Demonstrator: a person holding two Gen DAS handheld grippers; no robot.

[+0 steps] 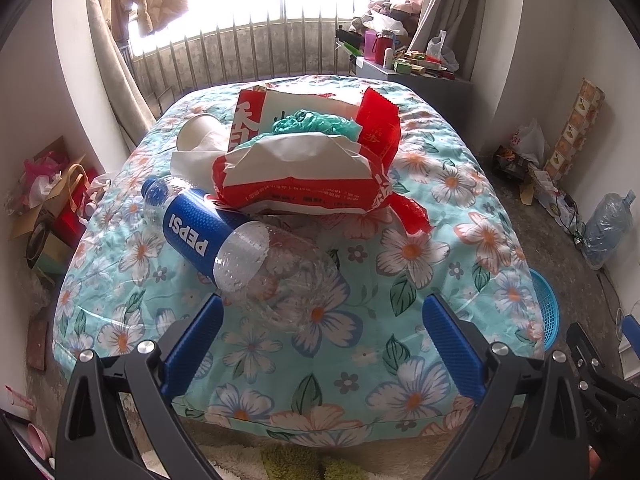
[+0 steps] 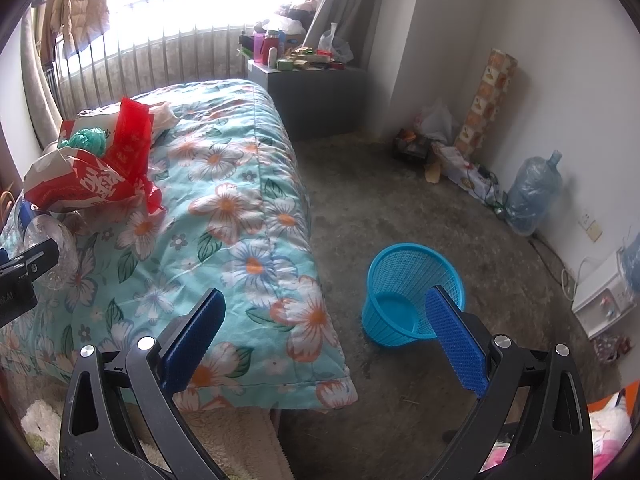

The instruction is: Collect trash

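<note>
An empty Pepsi bottle [image 1: 240,252] lies on the floral quilt [image 1: 400,344], cap to the far left. Behind it lie a red and white wrapper [image 1: 304,180], a green plastic wad [image 1: 312,124], a white tissue [image 1: 188,164] and a white cup [image 1: 196,132]. My left gripper [image 1: 322,312] is open and empty, just short of the bottle's base. My right gripper [image 2: 326,308] is open and empty above the quilt's corner [image 2: 280,320]. A blue mesh wastebasket [image 2: 404,296] stands on the floor, partly behind the right finger [image 2: 456,340]. The wrapper [image 2: 88,176] also shows in the right wrist view.
A grey cabinet [image 2: 320,96] loaded with bottles stands past the quilt. A large water jug [image 2: 532,196], bags and a tall box [image 2: 488,100] line the right wall. Boxes and bags [image 1: 52,208] sit on the floor at left. A window railing [image 1: 248,48] runs behind.
</note>
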